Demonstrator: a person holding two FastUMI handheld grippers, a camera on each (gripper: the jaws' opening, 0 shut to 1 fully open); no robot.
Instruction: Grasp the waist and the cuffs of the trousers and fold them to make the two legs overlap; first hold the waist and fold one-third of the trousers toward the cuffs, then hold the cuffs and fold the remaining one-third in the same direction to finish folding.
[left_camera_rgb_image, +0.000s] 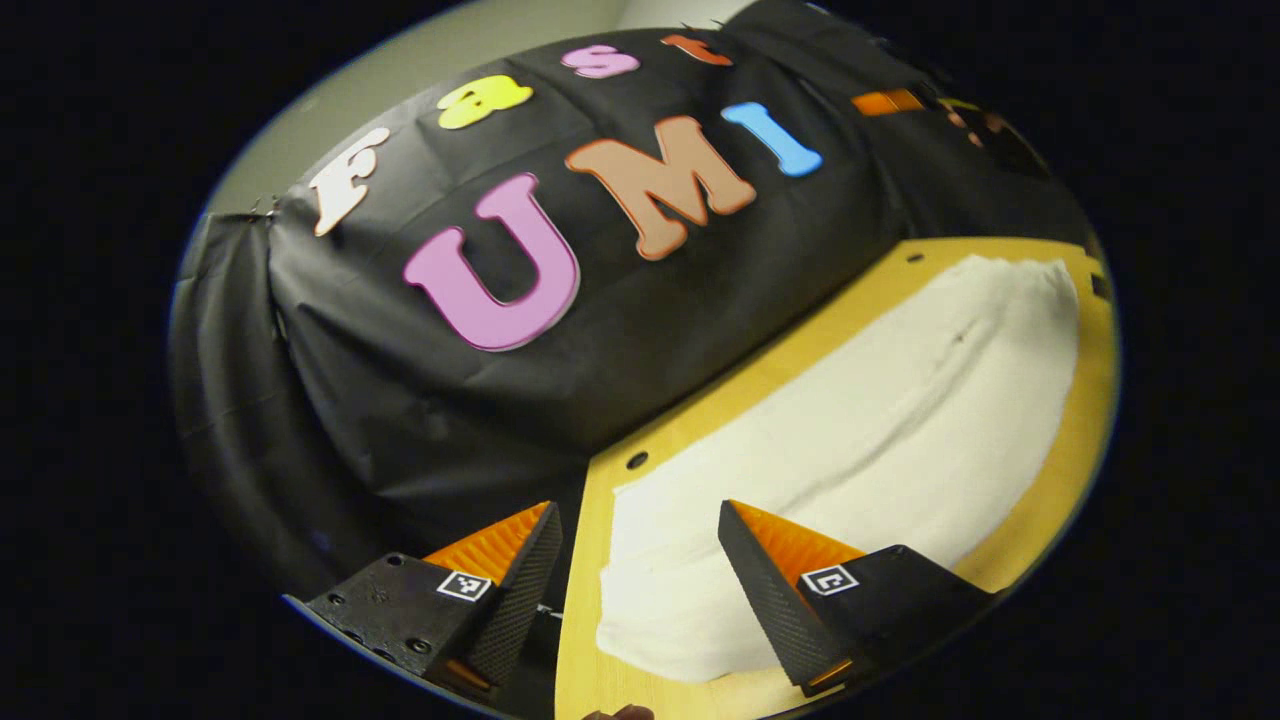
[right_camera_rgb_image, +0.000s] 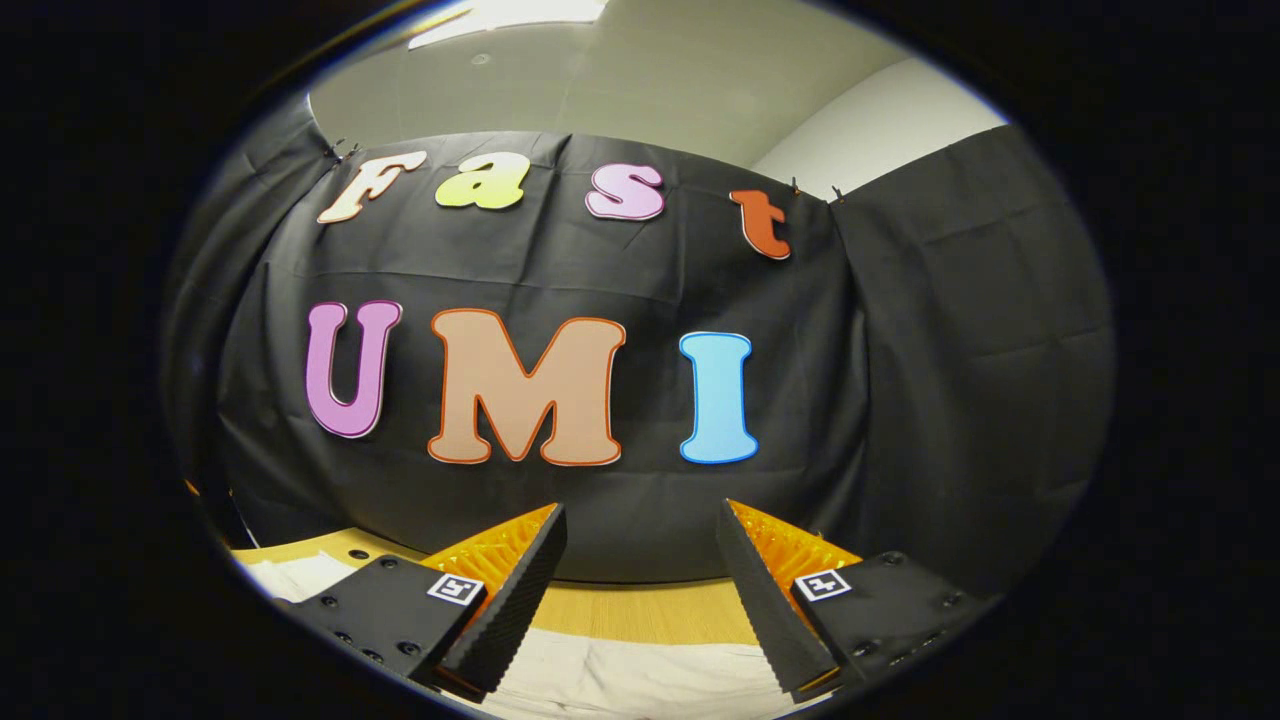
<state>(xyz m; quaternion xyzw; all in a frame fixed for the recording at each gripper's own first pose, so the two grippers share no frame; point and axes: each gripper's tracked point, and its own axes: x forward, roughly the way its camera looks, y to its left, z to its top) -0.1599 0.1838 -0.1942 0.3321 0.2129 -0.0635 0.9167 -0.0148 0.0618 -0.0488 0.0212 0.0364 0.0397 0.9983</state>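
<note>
The tabletop (left_camera_rgb_image: 1085, 420) is of light yellow wood, with small dark holes near its edge, and it stands against the black cloth wall (left_camera_rgb_image: 400, 400) of the booth. Above the cloth, in the right gripper view, a pale ceiling (right_camera_rgb_image: 640, 80) and a piece of white wall (right_camera_rgb_image: 880, 120) appear.

The white trousers (left_camera_rgb_image: 860, 440) lie flat on the tabletop in a long strip; in the left gripper view they reach from the near edge toward the far corner, with a shallow crease along the middle. The left tongs (left_camera_rgb_image: 640, 520) are wide apart and hold nothing; one finger is over the cloth wall beyond the tabletop's edge, the other over the trousers' near end.

In the right gripper view the camera looks almost level at the wall. The right tongs (right_camera_rgb_image: 640, 520) are also wide apart and empty, above a narrow band of the tabletop (right_camera_rgb_image: 640, 612) and white trousers (right_camera_rgb_image: 620, 680) at the bottom.
</note>
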